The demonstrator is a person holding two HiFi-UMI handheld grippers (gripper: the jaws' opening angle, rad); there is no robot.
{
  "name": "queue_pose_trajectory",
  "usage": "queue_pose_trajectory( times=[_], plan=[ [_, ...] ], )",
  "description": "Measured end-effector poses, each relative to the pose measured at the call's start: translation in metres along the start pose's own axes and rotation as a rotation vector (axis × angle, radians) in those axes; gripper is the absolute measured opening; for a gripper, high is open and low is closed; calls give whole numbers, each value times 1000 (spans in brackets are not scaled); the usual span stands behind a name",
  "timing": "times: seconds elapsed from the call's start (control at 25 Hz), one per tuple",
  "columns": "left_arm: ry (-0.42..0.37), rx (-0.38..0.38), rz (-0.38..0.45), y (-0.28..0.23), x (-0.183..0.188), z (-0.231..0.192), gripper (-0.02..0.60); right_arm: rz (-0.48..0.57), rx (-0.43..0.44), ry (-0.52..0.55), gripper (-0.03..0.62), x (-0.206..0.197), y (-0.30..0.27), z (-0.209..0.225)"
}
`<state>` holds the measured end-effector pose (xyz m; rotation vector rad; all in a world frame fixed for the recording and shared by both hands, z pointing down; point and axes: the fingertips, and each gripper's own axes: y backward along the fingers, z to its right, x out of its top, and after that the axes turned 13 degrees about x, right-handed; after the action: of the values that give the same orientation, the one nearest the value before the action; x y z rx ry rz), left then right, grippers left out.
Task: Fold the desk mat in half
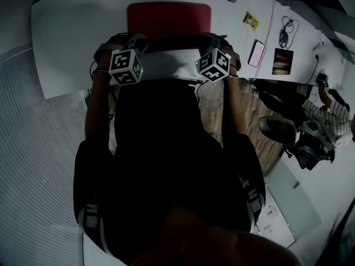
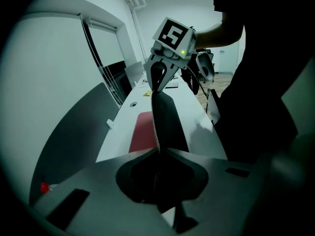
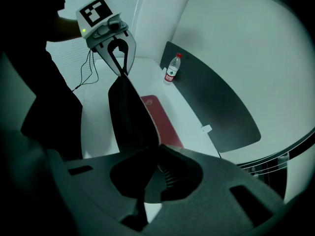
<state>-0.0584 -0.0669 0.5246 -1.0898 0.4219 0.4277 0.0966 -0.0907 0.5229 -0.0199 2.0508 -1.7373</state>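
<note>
Here, left hand-held gripper (image 2: 158,152), right hand-held gripper (image 3: 158,149) clenched on desk mat (image 2: 170,122) edge.

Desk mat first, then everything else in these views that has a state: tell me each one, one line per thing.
desk mat: near edge lifted off the desk, far part lying flat, red side up
left gripper: fingers shut on the mat's lifted edge
right gripper: fingers shut on the mat's lifted edge
water bottle: upright on the desk, cap on
</note>
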Motion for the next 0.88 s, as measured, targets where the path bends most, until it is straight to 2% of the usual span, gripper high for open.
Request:
queue_pose_trajectory(
  times=[0.36,0.88],
  plan=[
    [29,75,-45,-25,-2,-37,15,38,8,16,11,2,-17,40],
    [74,228,-112,-70,-9,-102,15,72,16,10,11,7,-43,106]
  ],
)
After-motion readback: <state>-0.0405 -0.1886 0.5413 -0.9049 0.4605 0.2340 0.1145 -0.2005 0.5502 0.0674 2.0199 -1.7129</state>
